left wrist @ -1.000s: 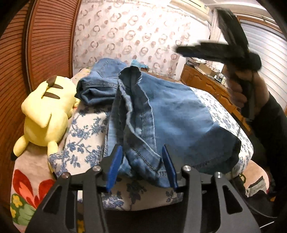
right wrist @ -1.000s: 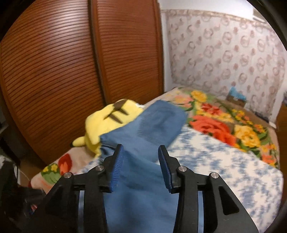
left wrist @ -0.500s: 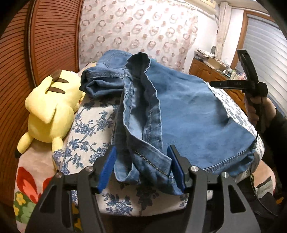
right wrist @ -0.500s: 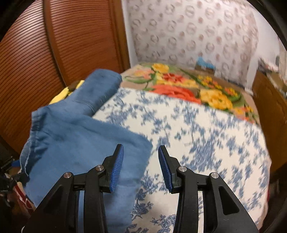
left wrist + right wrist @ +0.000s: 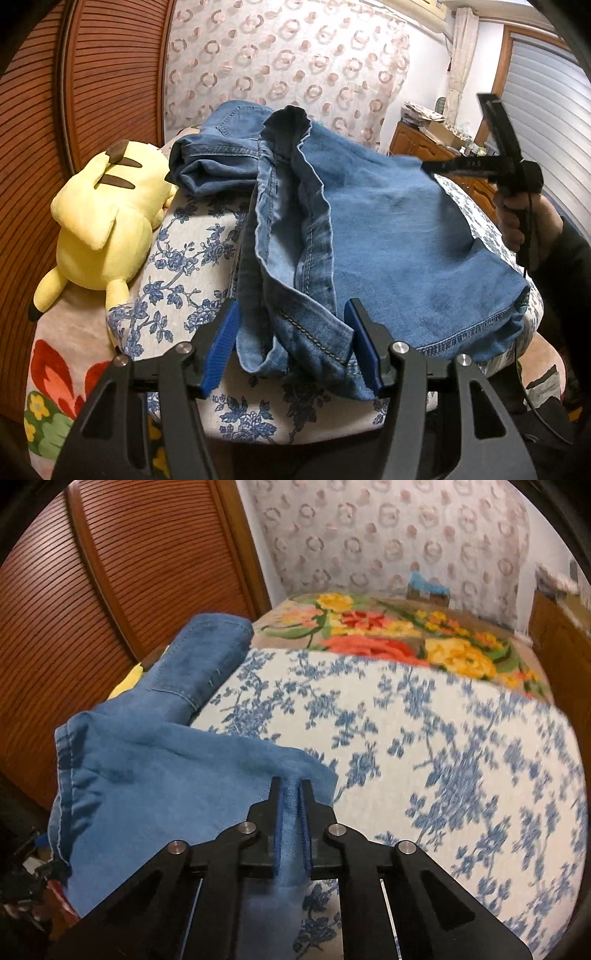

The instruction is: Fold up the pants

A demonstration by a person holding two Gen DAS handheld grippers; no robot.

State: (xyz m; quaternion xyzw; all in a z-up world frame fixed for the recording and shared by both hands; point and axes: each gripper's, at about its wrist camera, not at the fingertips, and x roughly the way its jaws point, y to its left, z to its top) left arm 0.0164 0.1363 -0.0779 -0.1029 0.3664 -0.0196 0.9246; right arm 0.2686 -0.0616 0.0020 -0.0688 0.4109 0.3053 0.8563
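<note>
The blue jeans (image 5: 388,236) lie half-folded on the bed (image 5: 443,738), over its blue-flowered cover, beside a yellow plush toy (image 5: 103,221). The left hand-held gripper (image 5: 291,347) tilts down toward the near bed edge, its blue pads (image 5: 221,347) standing apart on either side of a bunched hem, not pressing it. The right hand-held gripper (image 5: 291,823) also slants downward and is clamped tight on a fold of the denim at the jeans' edge. In the left wrist view, the person's right hand (image 5: 517,218) grips its handle, dark sleeve below.
</note>
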